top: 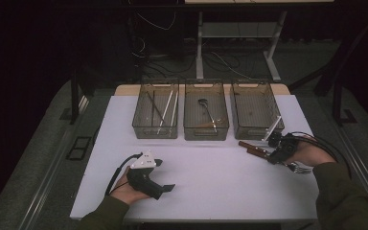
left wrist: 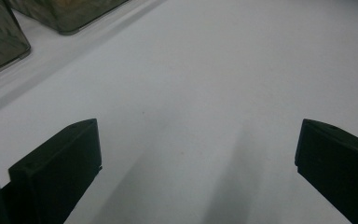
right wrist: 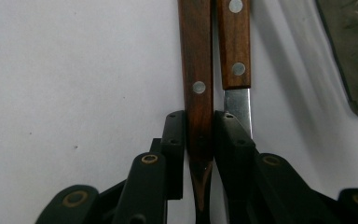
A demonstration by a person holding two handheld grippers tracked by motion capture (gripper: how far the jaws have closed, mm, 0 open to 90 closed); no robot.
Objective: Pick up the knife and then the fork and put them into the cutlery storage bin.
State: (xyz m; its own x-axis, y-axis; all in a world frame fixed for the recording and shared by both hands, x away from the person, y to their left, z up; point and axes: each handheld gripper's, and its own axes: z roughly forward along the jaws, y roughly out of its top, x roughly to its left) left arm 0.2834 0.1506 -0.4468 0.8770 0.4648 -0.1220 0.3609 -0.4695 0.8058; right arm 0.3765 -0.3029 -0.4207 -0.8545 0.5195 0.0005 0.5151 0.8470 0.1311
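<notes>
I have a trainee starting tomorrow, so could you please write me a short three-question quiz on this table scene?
1. True or false: the left gripper holds a utensil.
2. How many clear bins stand in the row at the far side of the white table?
3. What do the right gripper jaws close on? A) a white stick B) a wooden handle C) a cable

Key
1. False: its jaws stand wide apart over bare table.
2. Three: left bin, middle bin, right bin.
3. B: one wooden handle sits between the jaws, a second wooden-handled utensil beside it.
</notes>
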